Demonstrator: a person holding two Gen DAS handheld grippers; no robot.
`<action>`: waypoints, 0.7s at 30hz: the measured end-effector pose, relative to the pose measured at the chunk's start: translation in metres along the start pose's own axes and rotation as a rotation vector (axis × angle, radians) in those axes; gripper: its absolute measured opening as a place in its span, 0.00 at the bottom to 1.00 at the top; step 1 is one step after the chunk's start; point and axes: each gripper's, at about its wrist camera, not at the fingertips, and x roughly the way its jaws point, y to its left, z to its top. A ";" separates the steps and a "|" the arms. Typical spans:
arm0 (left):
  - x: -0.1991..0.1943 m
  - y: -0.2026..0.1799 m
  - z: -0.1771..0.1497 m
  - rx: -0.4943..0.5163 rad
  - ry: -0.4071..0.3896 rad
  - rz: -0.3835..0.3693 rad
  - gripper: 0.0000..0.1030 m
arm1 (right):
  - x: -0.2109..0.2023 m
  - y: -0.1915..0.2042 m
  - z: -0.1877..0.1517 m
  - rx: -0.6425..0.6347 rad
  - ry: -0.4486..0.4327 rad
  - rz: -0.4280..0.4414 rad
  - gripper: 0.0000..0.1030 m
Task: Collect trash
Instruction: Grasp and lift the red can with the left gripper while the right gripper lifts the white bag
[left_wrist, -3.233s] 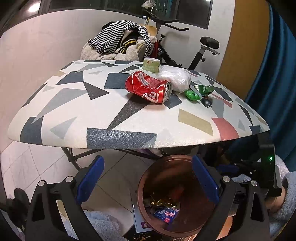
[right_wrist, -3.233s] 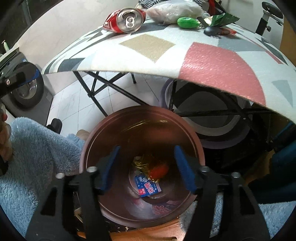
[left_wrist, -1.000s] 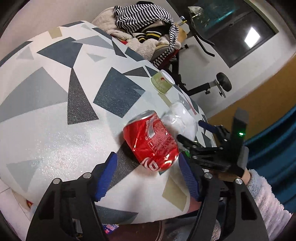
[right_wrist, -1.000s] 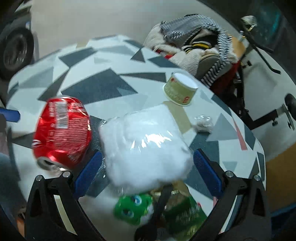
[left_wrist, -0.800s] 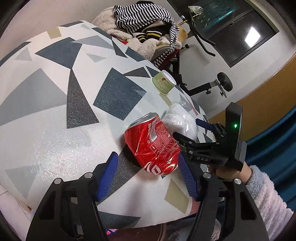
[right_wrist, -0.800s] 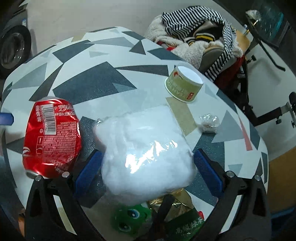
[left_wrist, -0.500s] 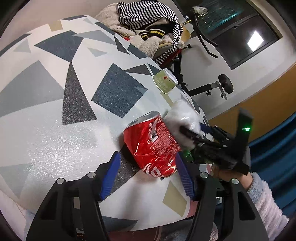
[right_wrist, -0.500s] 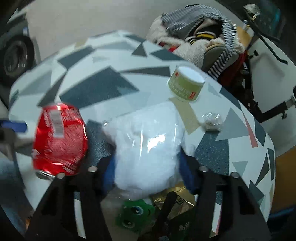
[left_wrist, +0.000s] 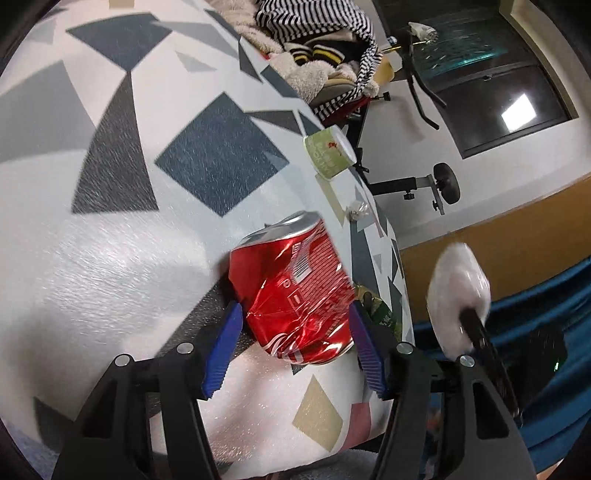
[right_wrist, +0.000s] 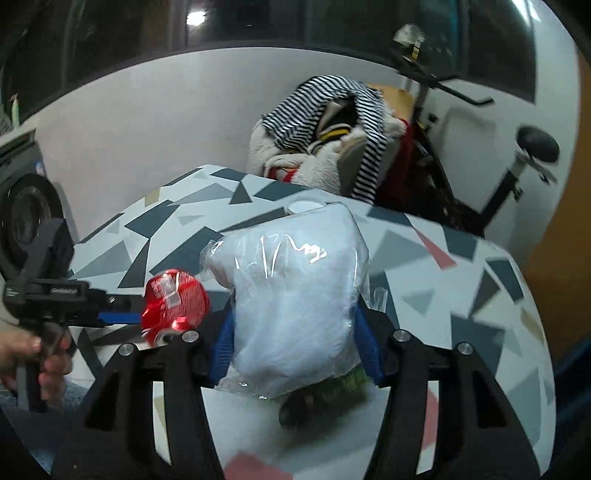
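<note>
Your left gripper (left_wrist: 295, 339) pinches a crumpled, shiny red can (left_wrist: 295, 295) lying on the table (left_wrist: 110, 258) with its triangle-patterned, grainy top, while your right gripper (right_wrist: 295, 343) squeezes a soft white plastic-wrapped bundle (right_wrist: 295, 295) lifted above it.

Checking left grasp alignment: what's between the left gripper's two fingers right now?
In the left wrist view, the crushed red can lies on the patterned table between the left gripper fingers, both pads against its sides.
</note>
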 end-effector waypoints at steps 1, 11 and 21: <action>0.004 0.001 -0.001 -0.013 0.004 -0.004 0.55 | -0.006 -0.006 -0.005 0.011 0.003 -0.014 0.55; 0.021 -0.008 0.003 -0.027 -0.044 0.044 0.60 | -0.030 -0.024 -0.032 0.057 0.011 -0.040 0.55; 0.036 -0.023 0.008 0.039 -0.054 0.066 0.19 | -0.027 -0.026 -0.045 0.074 0.031 -0.044 0.55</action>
